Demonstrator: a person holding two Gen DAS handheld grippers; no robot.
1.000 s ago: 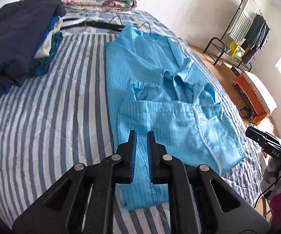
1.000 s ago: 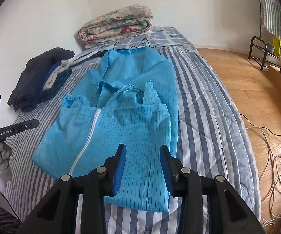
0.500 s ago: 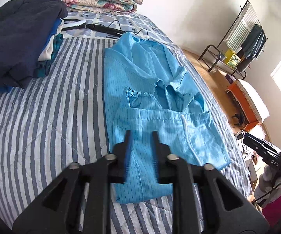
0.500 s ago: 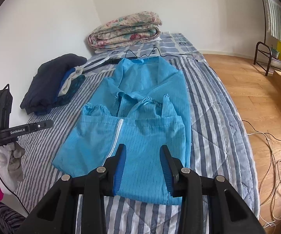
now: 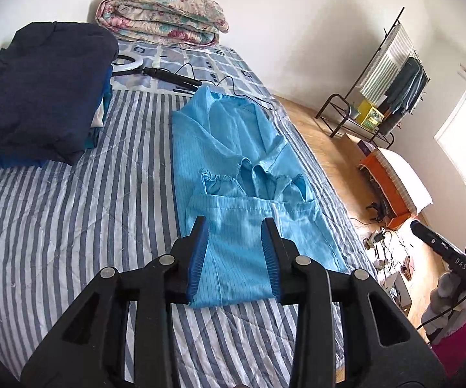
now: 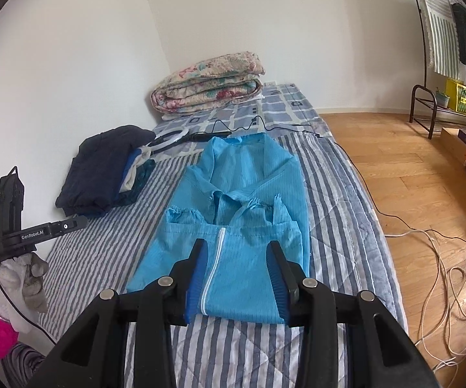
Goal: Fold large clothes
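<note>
A light blue striped garment (image 5: 236,174) lies on the striped bed, its near part folded back over the sleeves, with a white zipper down the middle (image 6: 213,258). My left gripper (image 5: 234,232) is open and empty, held above the garment's near left end. My right gripper (image 6: 236,255) is open and empty, held above the near edge of the garment (image 6: 239,213). The right gripper shows at the right edge of the left wrist view (image 5: 443,249), and the left gripper at the left edge of the right wrist view (image 6: 35,232).
A pile of folded dark clothes (image 5: 38,90) lies on the bed's left side (image 6: 110,168). A rolled floral quilt (image 5: 161,16) sits at the head. A ring light with cable (image 5: 155,71) lies beyond the garment. Wooden floor with cables (image 6: 443,258) and a clothes rack (image 5: 388,74) lie right.
Both grippers have pulled back and risen away from the garment. The left jaws have opened from nearly shut to wide. The garment lies as before.
</note>
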